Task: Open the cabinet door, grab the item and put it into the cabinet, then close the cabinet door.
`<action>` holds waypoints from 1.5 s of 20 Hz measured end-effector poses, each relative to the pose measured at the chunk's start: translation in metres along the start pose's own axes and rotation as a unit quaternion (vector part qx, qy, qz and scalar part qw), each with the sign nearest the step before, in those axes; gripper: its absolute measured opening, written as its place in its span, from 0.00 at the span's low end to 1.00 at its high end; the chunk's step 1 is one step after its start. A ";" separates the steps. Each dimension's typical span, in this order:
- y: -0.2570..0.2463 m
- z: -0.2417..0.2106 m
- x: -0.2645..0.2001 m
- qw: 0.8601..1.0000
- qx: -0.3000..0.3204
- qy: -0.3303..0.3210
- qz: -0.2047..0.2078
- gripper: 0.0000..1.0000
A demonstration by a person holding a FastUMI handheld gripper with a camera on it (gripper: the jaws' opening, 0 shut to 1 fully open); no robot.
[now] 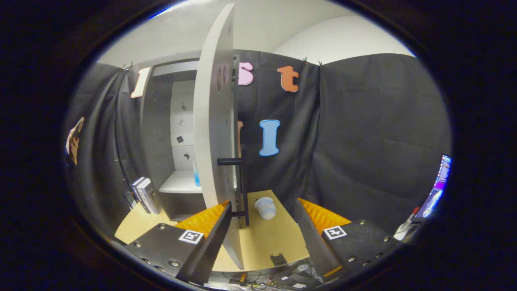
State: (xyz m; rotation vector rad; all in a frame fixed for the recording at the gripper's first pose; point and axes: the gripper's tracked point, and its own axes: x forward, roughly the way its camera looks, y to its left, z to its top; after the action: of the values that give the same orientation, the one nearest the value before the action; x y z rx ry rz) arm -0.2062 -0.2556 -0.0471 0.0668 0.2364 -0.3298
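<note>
Tongs [262, 226] spread wide, nothing gripped; the cabinet door's [214, 121] lower edge and dark bar handle [242, 190] stand between the fingers, nearer the left one. Door swung open, seen nearly edge-on. Cabinet [161, 121] interior exposed: pale shelf [179, 184] carries a small blue item [196, 176] at its right end, partly hidden by the door; what it is cannot be told. Small white rounded item [265, 207] lies on the tan bench [274, 238] just beyond the fingers, right of the door. Books [145, 195] stand on the bench left of the cabinet. Black cloth walls the booth; a lit screen [438, 186] at far right.
</note>
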 end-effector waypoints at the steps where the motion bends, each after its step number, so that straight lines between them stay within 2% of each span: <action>1: 0.009 -0.001 0.001 1.000 0.003 0.002 0.010 0.93; 12: 0.077 -0.010 0.020 0.991 0.024 0.013 0.130 0.93; 19: 0.108 -0.010 0.040 0.987 0.024 0.014 0.161 0.93; 30: 0.179 0.000 0.063 0.961 0.021 0.016 0.274 0.93</action>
State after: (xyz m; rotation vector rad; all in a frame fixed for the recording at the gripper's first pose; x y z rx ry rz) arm -0.0900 -0.1064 -0.0577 0.1755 0.2334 0.2180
